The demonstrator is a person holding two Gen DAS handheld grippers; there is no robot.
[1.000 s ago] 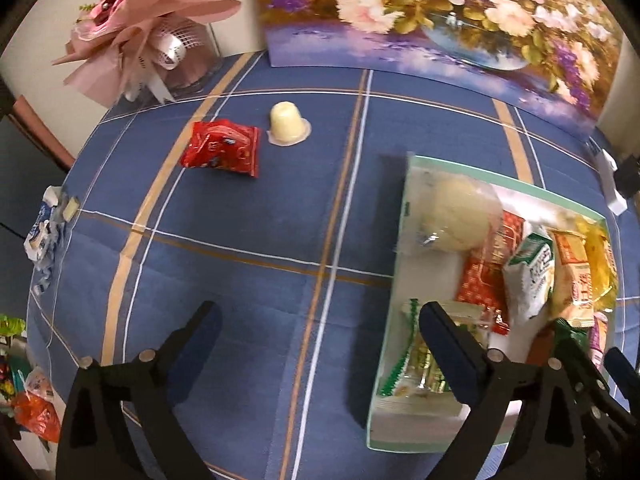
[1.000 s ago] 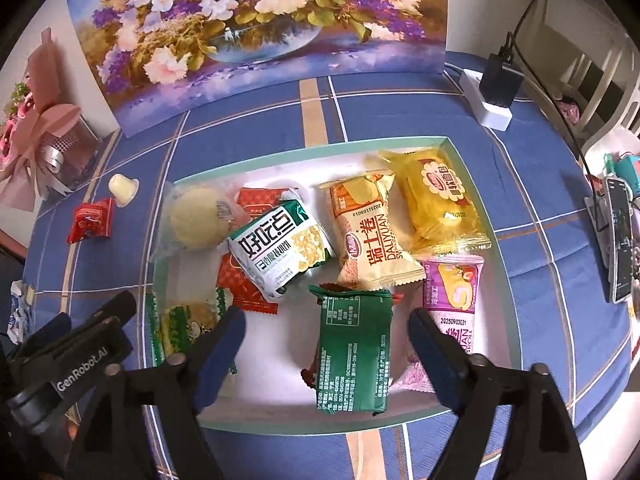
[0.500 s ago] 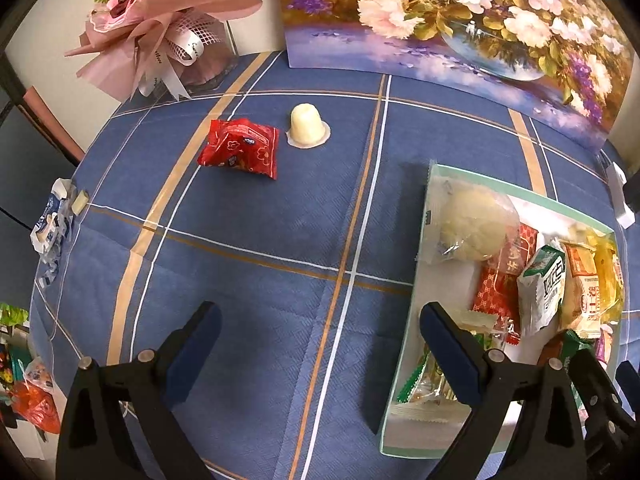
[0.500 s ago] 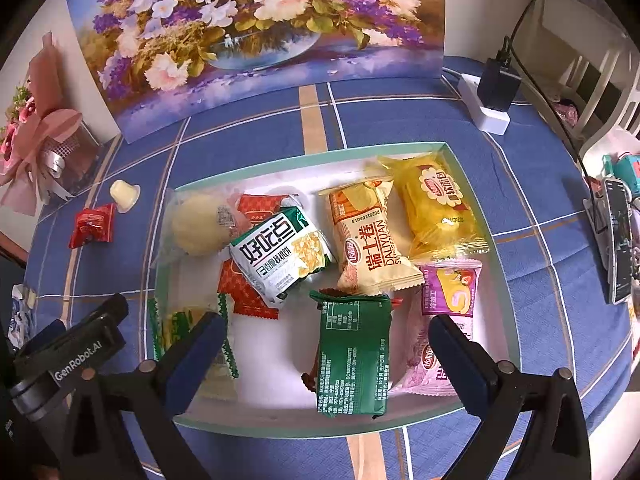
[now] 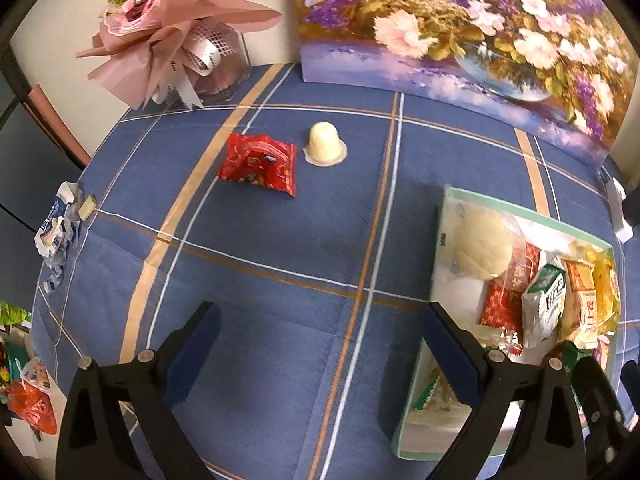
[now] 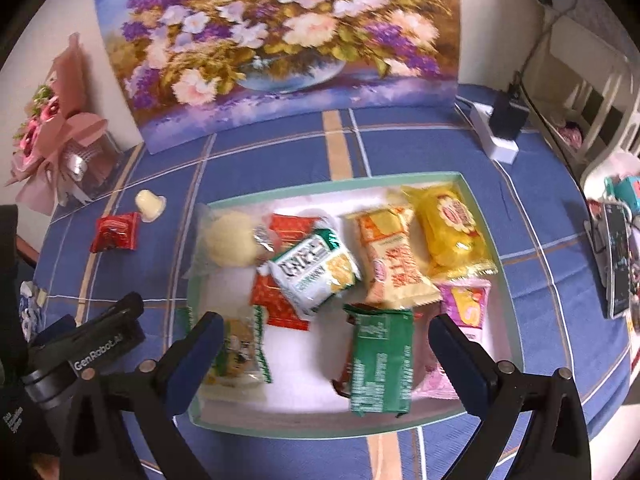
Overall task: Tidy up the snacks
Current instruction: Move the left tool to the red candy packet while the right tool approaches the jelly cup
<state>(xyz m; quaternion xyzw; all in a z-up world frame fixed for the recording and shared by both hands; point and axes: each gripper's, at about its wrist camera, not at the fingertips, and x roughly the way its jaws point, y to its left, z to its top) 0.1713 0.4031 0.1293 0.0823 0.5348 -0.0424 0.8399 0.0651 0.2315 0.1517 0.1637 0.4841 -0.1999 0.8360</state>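
Note:
A pale green tray (image 6: 344, 184) with a white floor holds several snack packets, among them a green packet (image 6: 380, 364), a yellow one (image 6: 452, 228) and a round pale bun (image 6: 234, 238). My right gripper (image 6: 324, 340) hangs open above the tray's near half, nothing between its fingers. On the blue cloth left of the tray lie a red packet (image 5: 258, 162) and a pale jelly cup (image 5: 324, 144). My left gripper (image 5: 320, 328) stands open over bare cloth, well short of both, with the tray (image 5: 444, 216) to its right.
A flower painting (image 6: 280, 36) leans on the back wall, a pink bouquet (image 5: 176, 28) at the back left. A white power strip with a black charger (image 6: 504, 128) sits back right, a phone (image 6: 618, 252) at the right edge. Crumpled wrappers (image 5: 60, 232) lie at the left edge.
The right jaws have spread wider and the gripper has lifted off the tray. The left gripper has shifted left, so the tray has slid toward the right edge of its view.

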